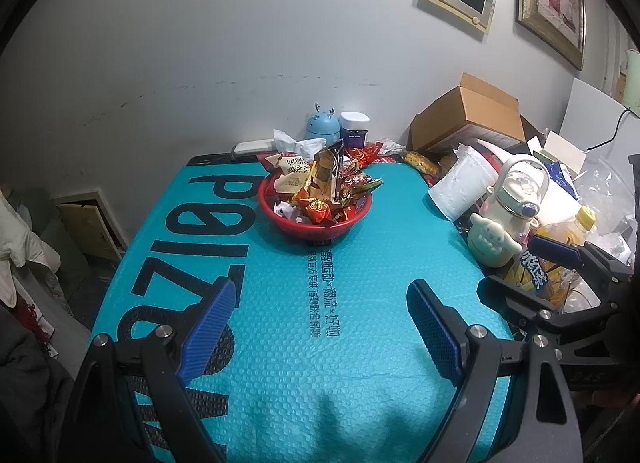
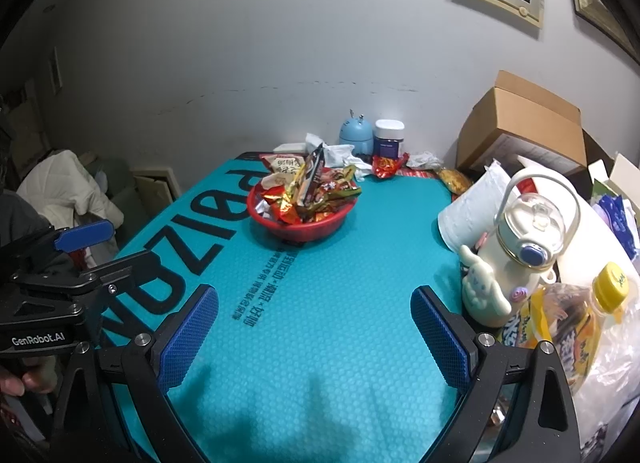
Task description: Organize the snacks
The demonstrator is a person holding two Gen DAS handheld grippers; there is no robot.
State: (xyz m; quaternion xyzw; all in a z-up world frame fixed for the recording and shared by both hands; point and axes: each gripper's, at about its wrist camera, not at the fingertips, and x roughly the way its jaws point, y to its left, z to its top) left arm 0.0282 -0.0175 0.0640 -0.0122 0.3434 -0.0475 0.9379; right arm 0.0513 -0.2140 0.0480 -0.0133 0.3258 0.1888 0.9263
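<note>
Presently both grippers hang over the near part of the teal bubble mat (image 1: 320,343) with nothing between their fingers. Left gripper (image 1: 320,323): jaws spread wide, blue ribbed pads (image 1: 208,327) apart, only mat showing in the gap. Right gripper (image 2: 316,337): jaws likewise spread, released, empty; it also shows at the right edge of the left wrist view, and the left one at the left edge of the right wrist view, so the two sit side by side.

Snacks: a heap of wrapped snacks (image 1: 320,191) fills the red basket (image 1: 316,223), which stands on the mat toward its far end, well apart from both grippers. One tall gold-and-dark packet (image 1: 328,171) stands upright in the pile; pale printed bags lie at the basket's back left. One red wrapper (image 2: 386,166) lies outside the basket, on the mat's far edge just right of it.

Behind the basket, at the wall: a light-blue round gadget (image 1: 322,127) beside a dark jar with a white lid (image 1: 354,129), with crumpled tissue (image 1: 296,143) in front of them.

Right of the mat, crowded: paper roll (image 1: 456,187), cream bottle with a handle (image 1: 516,191), a cream cartoon figure (image 1: 490,239) against it, a yellow-capped drink bottle (image 2: 576,315), an open cardboard box (image 1: 476,111) behind.
</note>
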